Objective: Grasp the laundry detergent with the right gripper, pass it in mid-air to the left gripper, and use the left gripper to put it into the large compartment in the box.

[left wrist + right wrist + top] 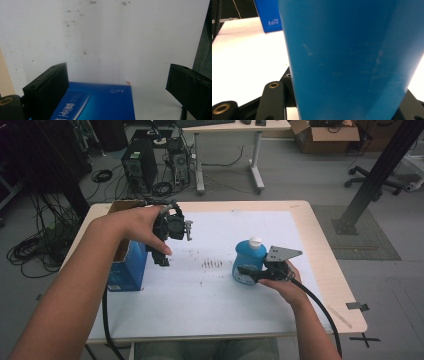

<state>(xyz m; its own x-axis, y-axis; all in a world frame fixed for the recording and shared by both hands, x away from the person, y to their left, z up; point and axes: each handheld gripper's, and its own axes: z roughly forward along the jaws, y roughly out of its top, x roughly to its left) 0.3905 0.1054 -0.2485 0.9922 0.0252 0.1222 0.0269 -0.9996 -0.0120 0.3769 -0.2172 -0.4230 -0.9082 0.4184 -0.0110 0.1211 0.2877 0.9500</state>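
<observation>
With the right tongs (246, 270) clenched low on the blue bottle (248, 261) — upright on the worktop (220, 315), right of centre — we judge tipping likeliest: its smooth, rounded wall may slip during lifting. Left tongs (186, 230) hang released above the blue box (129, 270) — no contact.

A: Where do your things stand on the table (320, 245)?
B: The box (127, 270) stands at its left edge, the bottle (248, 261) right of centre, well apart.
A: And your grippers?
B: Left gripper (176, 227) above the box; right gripper (250, 272) around the bottle from its right.
</observation>
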